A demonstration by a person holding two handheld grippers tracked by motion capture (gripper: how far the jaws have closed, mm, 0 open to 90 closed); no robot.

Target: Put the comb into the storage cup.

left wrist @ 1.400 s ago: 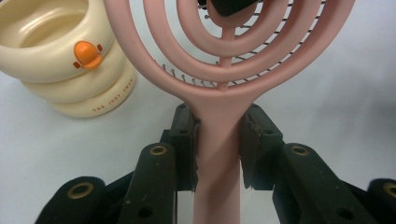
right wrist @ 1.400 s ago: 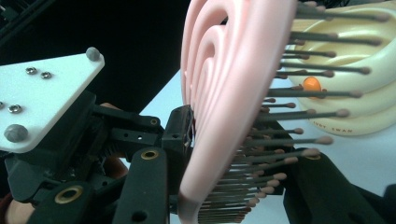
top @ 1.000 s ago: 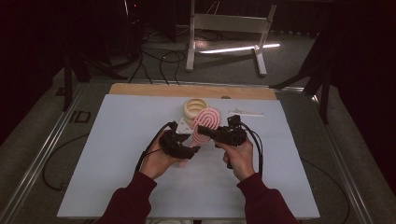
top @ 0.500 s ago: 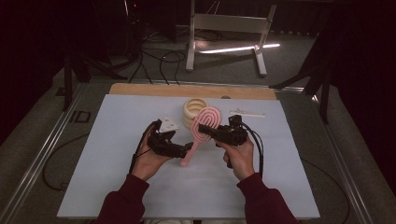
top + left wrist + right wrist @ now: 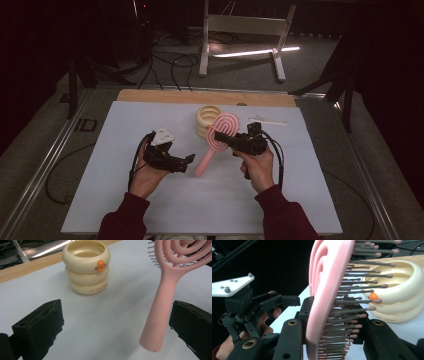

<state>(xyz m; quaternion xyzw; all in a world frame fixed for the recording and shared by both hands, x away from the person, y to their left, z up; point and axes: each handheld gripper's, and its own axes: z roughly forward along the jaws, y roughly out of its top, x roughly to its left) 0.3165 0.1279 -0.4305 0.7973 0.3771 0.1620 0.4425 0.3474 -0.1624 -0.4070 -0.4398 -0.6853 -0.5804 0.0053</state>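
Right claw (image 5: 226,139): clamped on the brush (image 5: 218,137) head, held above the surface (image 5: 100,200). Left claw (image 5: 189,161): jaws have just been opening, now wide and empty, handle tip between them untouched. Handover looks done; placing remains. Ringed cup (image 5: 87,266) at 12 o'clock; its small print unreadable.

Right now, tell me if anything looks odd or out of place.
Nothing damaged or spilled. The brush is held off the table by its head in the right gripper, handle slanting down; the left gripper is open beside it. The cup stands upright.
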